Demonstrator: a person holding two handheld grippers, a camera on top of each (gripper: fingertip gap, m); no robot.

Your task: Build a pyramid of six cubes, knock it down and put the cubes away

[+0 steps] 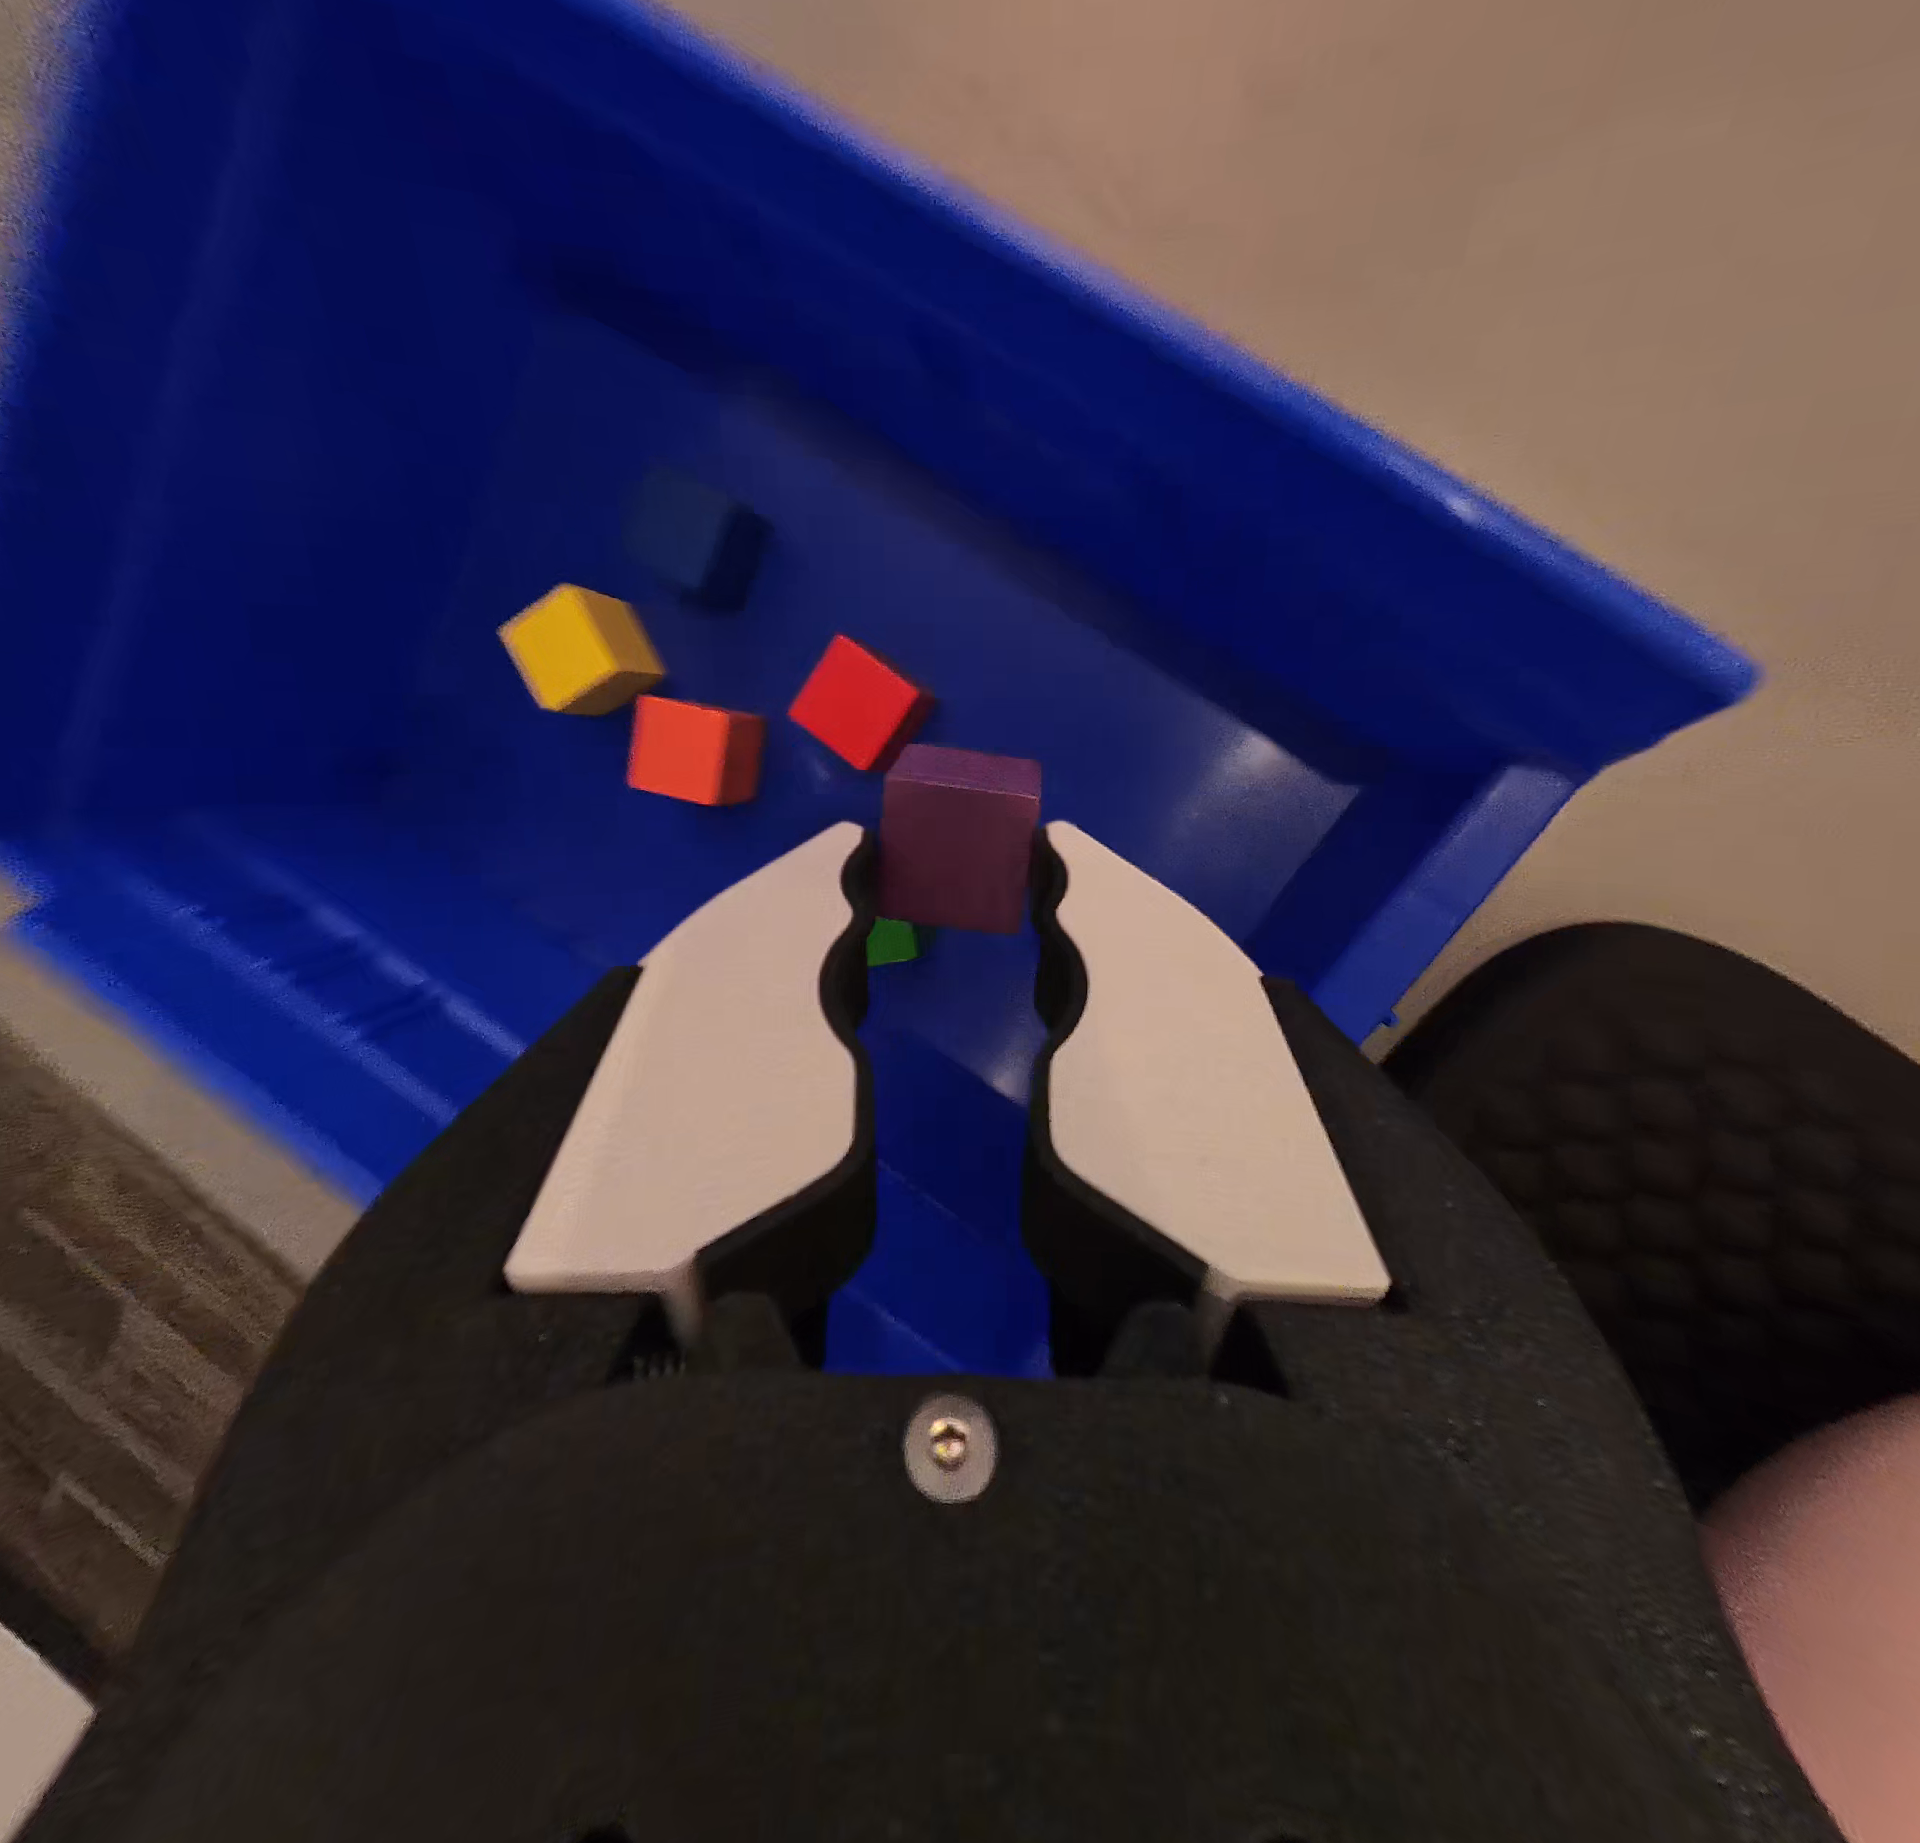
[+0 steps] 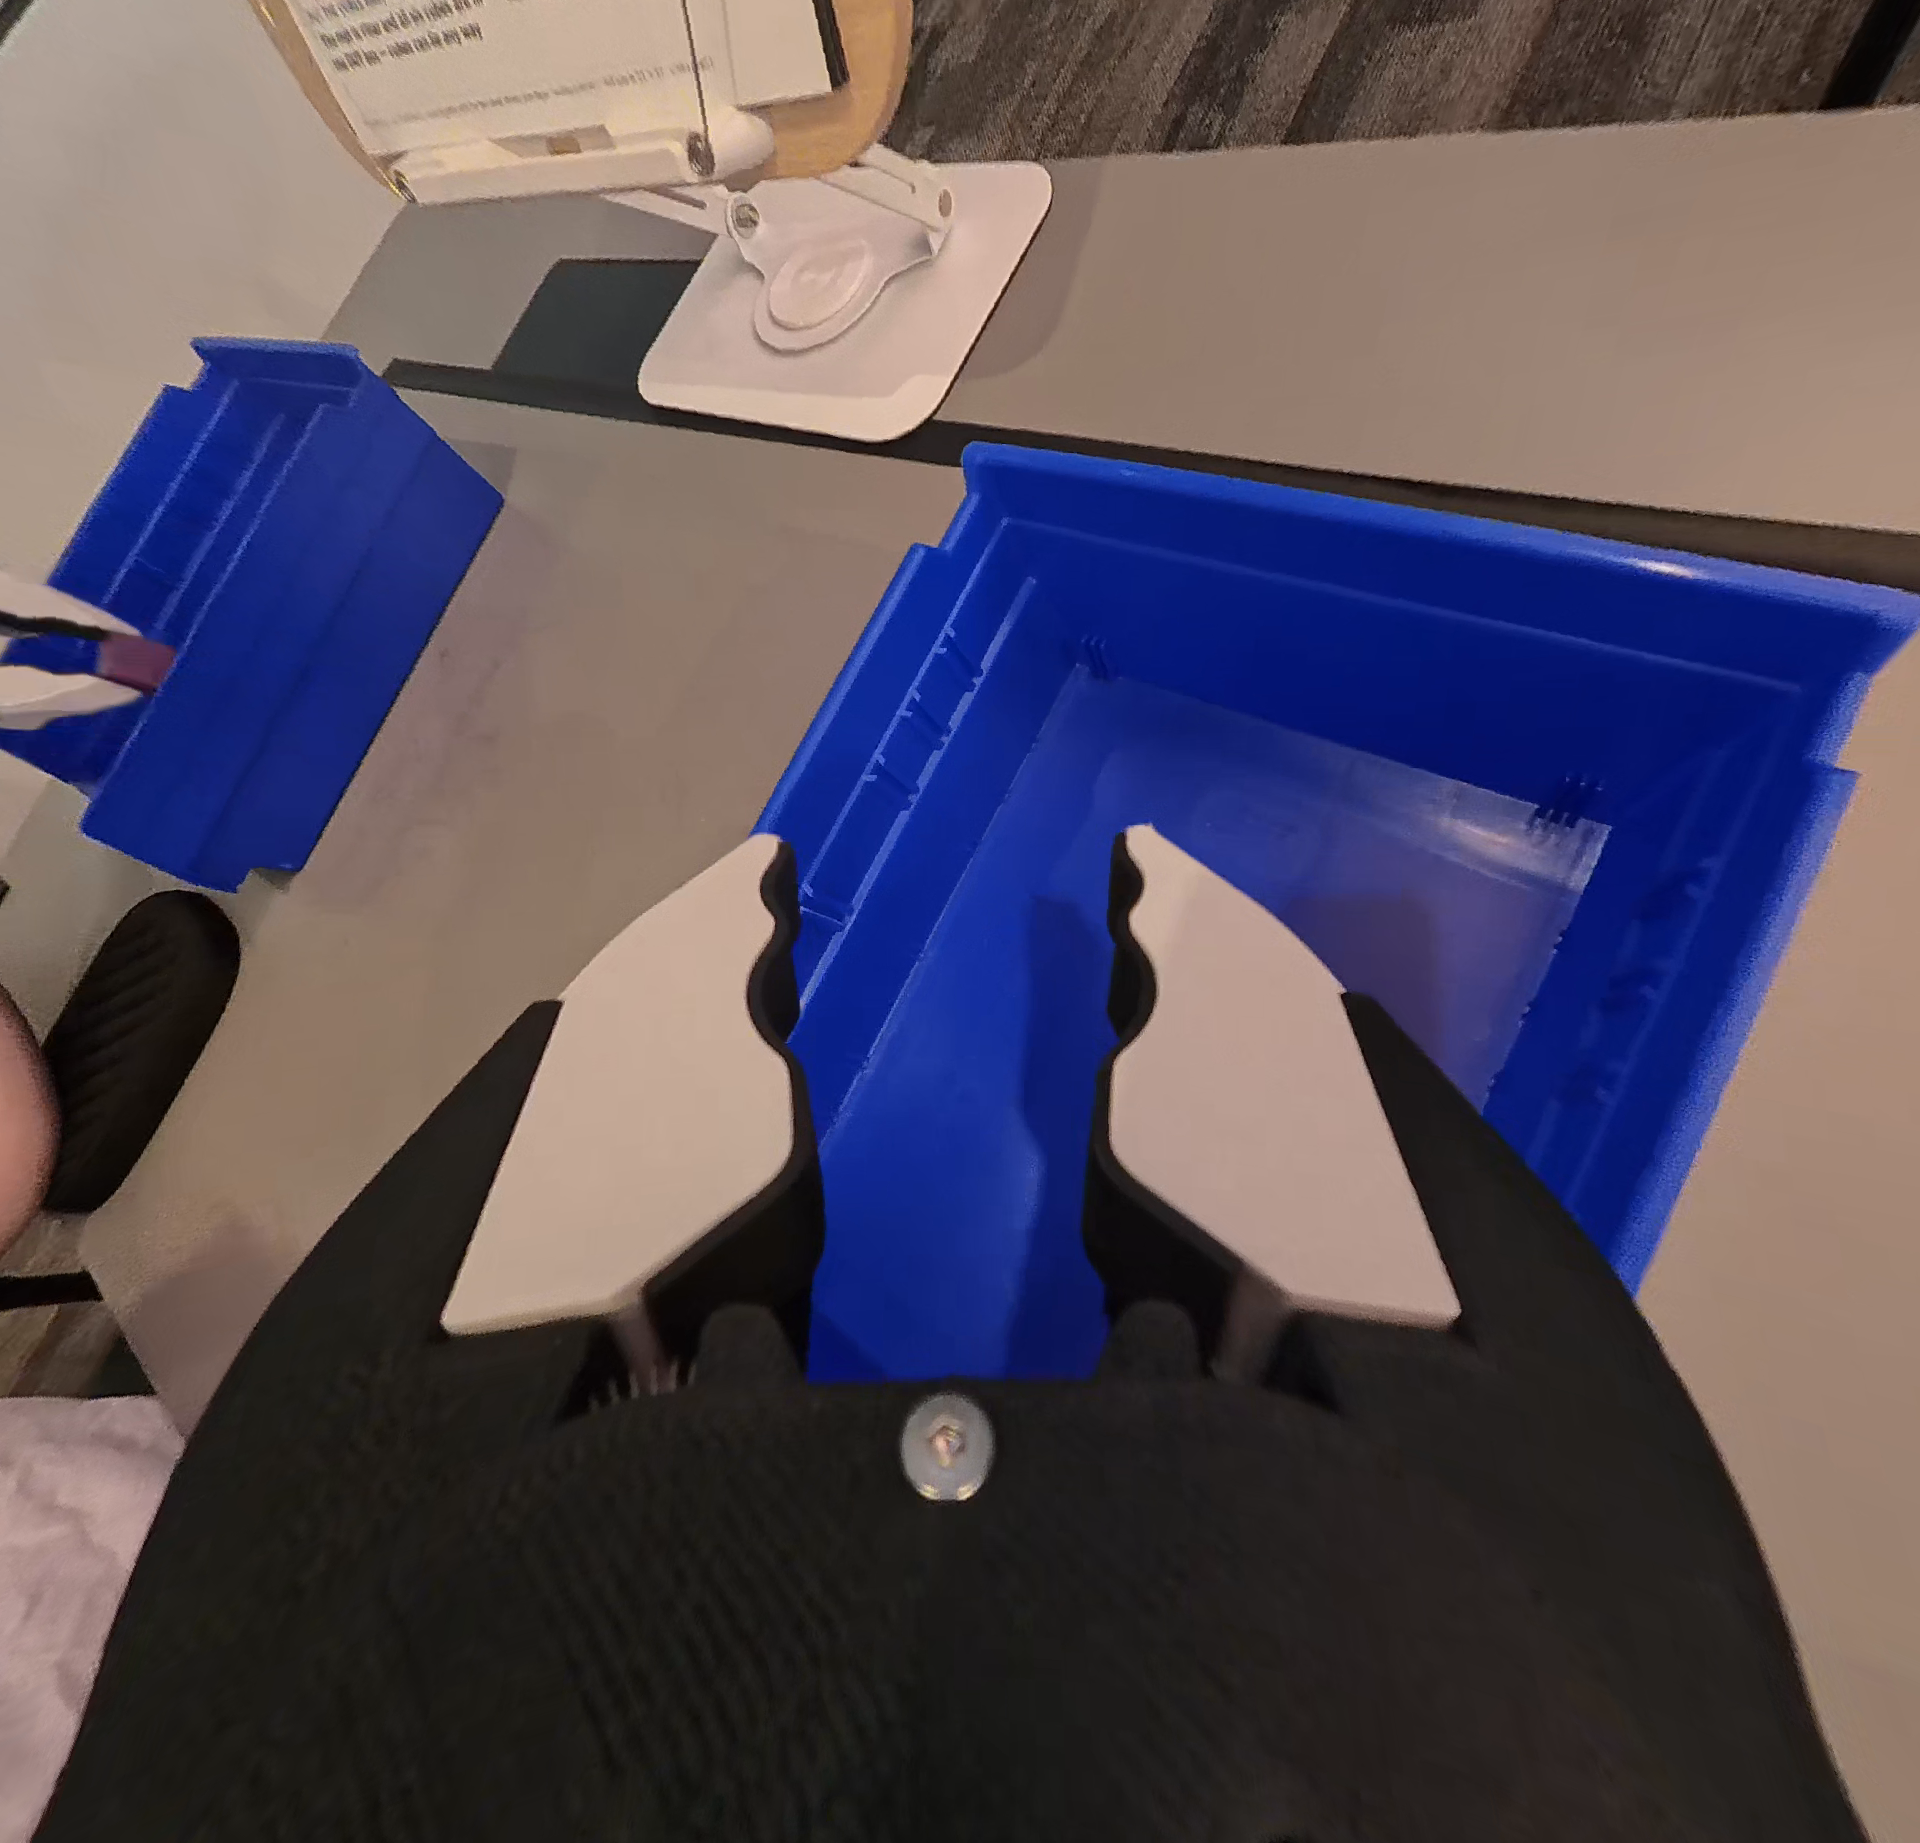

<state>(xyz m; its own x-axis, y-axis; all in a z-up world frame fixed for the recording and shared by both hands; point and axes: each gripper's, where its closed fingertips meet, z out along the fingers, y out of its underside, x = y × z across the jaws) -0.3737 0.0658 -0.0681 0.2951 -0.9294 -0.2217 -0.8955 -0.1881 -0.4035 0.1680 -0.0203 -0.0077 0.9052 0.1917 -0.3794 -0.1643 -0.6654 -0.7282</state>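
Left wrist view:
Left gripper (image 1: 951,837): it grasps the purple cube (image 1: 958,837) between its fingertips, above the inside of the blue bin (image 1: 1143,505).
Cubes in the bin: the yellow cube (image 1: 580,647), orange cube (image 1: 694,749), red cube (image 1: 855,700) and dark blue cube (image 1: 694,538) lie on the bin floor, beyond the fingertips and to the left. A green cube (image 1: 891,941) shows partly under the purple one.
Key relation: the bin floor is directly below the held cube, so the release seems to need only an opening of the fingers; the green cube lies just under the drop line.
Stage, as a judgement: five cubes are already put away, and the purple one looks like the last.

Right wrist view:
Right gripper (image 2: 951,848): released, fingers apart with nothing between them, above a second blue bin (image 2: 1455,567) in which no cubes show.
Far left: the first bin (image 2: 281,588) stands well apart on the grey table (image 2: 1455,287), with the left gripper and purple cube (image 2: 140,663) at its near end.
Nearer hand: the left one, clearly.
Background: a white stand (image 2: 852,307) with a printed sheet.
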